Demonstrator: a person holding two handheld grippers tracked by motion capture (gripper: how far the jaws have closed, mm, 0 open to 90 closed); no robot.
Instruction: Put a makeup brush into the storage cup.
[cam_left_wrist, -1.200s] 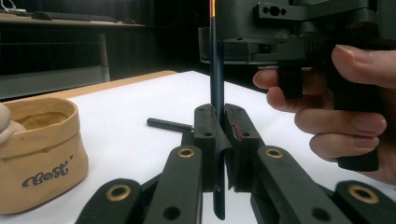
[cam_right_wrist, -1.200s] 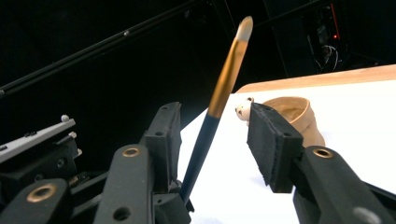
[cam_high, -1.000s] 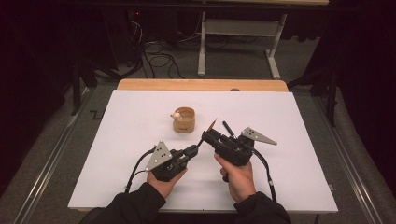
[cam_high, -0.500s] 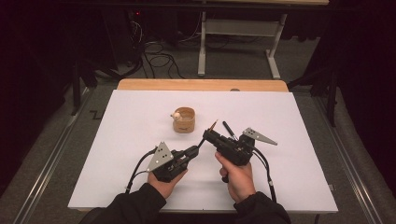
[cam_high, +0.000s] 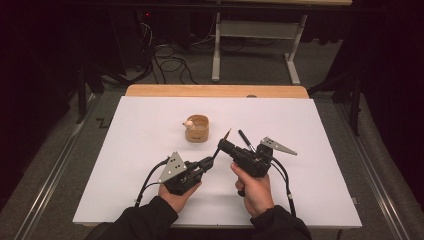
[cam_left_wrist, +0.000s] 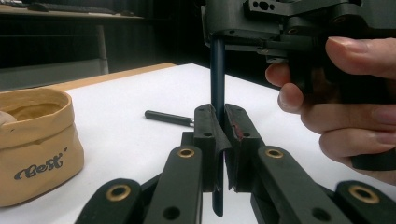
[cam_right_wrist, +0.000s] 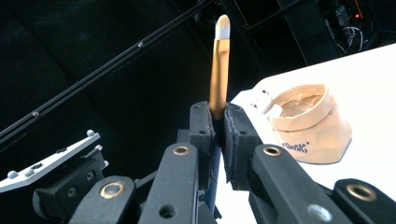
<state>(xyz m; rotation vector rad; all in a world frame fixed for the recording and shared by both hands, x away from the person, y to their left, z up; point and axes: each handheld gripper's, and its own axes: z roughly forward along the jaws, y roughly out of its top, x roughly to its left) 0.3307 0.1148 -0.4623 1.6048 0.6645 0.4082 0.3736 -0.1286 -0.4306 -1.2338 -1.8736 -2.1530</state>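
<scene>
Two grippers clamp one slim dark-blue brush (cam_high: 222, 144) with gold ferrule: left gripper (cam_high: 209, 162) on its handle, right gripper (cam_high: 223, 145), jaws just closing, below the ferrule. Tan pouch (cam_high: 196, 128) near; white tabletop (cam_high: 320, 150) open rightward.

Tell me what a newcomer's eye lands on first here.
Both tongs, left tongs and right tongs, meet mid-sheet, each shut on one slim brush with a gold ferrule and pale tip. Behind them sits a tan pouch, and a black pen lies beside the right hand.
</scene>
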